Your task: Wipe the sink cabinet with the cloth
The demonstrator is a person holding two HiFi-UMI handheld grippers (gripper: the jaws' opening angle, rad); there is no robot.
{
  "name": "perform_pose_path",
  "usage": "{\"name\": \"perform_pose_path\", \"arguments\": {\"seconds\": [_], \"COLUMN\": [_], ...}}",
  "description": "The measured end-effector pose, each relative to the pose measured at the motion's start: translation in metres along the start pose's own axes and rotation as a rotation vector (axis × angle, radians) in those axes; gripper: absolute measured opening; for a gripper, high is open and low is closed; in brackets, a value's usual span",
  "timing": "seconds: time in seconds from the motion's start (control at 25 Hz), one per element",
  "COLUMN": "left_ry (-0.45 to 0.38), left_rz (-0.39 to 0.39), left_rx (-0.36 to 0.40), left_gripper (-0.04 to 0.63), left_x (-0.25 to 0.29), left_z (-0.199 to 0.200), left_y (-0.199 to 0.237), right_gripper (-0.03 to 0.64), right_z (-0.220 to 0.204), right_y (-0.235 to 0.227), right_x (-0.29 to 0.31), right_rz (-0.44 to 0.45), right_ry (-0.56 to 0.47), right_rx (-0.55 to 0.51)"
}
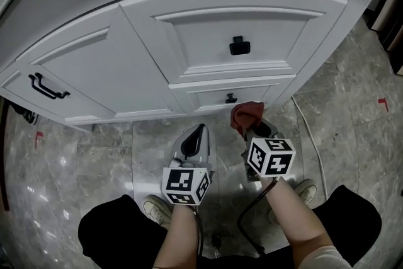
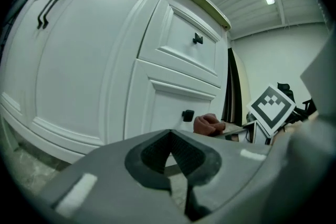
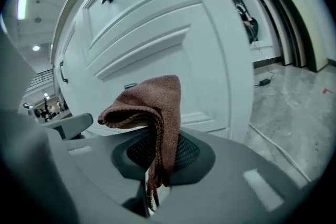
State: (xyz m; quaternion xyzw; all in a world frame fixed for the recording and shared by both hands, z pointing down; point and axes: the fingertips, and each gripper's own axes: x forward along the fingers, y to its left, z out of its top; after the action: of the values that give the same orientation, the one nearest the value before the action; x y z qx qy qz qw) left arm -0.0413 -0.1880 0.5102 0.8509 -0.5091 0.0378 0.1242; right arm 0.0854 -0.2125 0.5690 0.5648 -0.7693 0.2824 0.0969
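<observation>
Down below the head camera stands the white sink cabinet (image 1: 126, 66). It has a long black handle (image 1: 47, 86) on its left door, a black knob (image 1: 239, 45) on the top drawer and a small knob (image 1: 231, 98) on the low drawer. The left gripper (image 1: 199, 130) points at the cabinet's bottom edge, over the grey floor (image 1: 352, 110). The right gripper (image 1: 253, 129) is just beside it. It holds the brown cloth (image 1: 247, 113) up near the small knob. I cannot tell if the cloth touches the cabinet.

Next, the left gripper view. The left gripper (image 2: 170, 136) has its two fingers pressed together at the tips, with nothing between them. Past them is the cabinet (image 2: 94, 76). To the right, the cloth (image 2: 209, 124) is bunched up close to the small knob (image 2: 187, 115). The right gripper's marker cube (image 2: 272, 106) shows beside it.

Last, the right gripper view. The right gripper (image 3: 155, 168) pinches the cloth (image 3: 152, 107) between its fingers. The cloth sticks up in a folded lump, and a thin end hangs down between the fingers. The cabinet (image 3: 173, 34) fills the space behind it, and the floor (image 3: 294, 107) is on the right.
</observation>
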Motion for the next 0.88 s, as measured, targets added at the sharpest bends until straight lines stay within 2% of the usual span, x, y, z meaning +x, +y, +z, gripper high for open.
{"name": "perform_pose_path", "arguments": {"seconds": [0.2,0.44,0.68,0.88], "left_ry": [0.014,0.023,0.007,0.017], "left_rz": [0.085,0.139,0.148,0.126], "left_rx": [0.001,-0.014,-0.022,-0.012], "left_gripper": [0.0,0.0,0.0,0.0], "left_x": [-0.021,-0.038,-0.037,-0.029], "left_z": [-0.005,-0.011,-0.003,-0.005], "left_y": [0.044,0.081,0.096,0.087], "right_gripper": [0.078,0.078,0.078,0.078], "right_z": [-0.025,-0.032,-0.029,-0.027], "right_y": [0.079,0.131,0.134,0.113], "right_x": [0.043,0.078,0.094,0.088], "right_rz": [0.156,0.245,0.252,0.207], "right_ry": [0.049,0.06,0.059,0.048], "right_rx": [-0.053,-0.062,-0.023,-0.036]}}
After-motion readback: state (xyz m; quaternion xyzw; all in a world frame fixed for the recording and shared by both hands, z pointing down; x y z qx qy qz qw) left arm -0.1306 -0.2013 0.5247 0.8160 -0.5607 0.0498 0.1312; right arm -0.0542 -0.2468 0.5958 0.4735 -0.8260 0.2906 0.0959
